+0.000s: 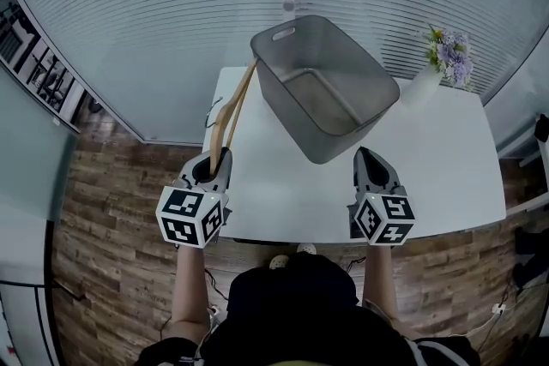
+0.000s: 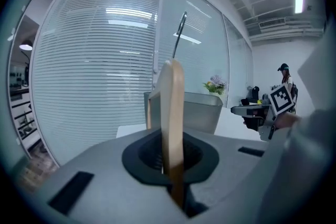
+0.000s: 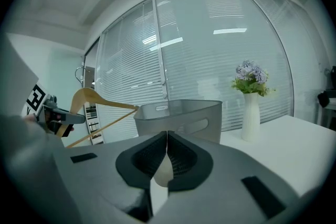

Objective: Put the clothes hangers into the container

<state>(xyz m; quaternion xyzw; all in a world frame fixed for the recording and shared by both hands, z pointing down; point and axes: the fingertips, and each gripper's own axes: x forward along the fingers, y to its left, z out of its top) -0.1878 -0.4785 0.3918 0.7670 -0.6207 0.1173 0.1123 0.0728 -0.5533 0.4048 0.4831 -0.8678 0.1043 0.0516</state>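
While the wooden clothes hanger (image 1: 230, 120) sits clenched by one end in the left gripper (image 1: 218, 160), over the white table's (image 1: 446, 176) left edge, its long axis runs far-right toward the grey container's (image 1: 352, 129) left rim. Shut and empty, the right gripper (image 1: 369, 157) hangs near its near wall.

Container (image 1: 326, 86) stands on table (image 1: 446, 176), centre rear. Vase of flowers (image 1: 426, 80) to its right. Clothes hanger (image 1: 230, 116) just left of container, between left gripper (image 1: 219, 157) jaws.

Head view stares steeply down at the surface (image 1: 446, 167); both gripper views sit low, looking level across it. All share the container (image 1: 360, 77).
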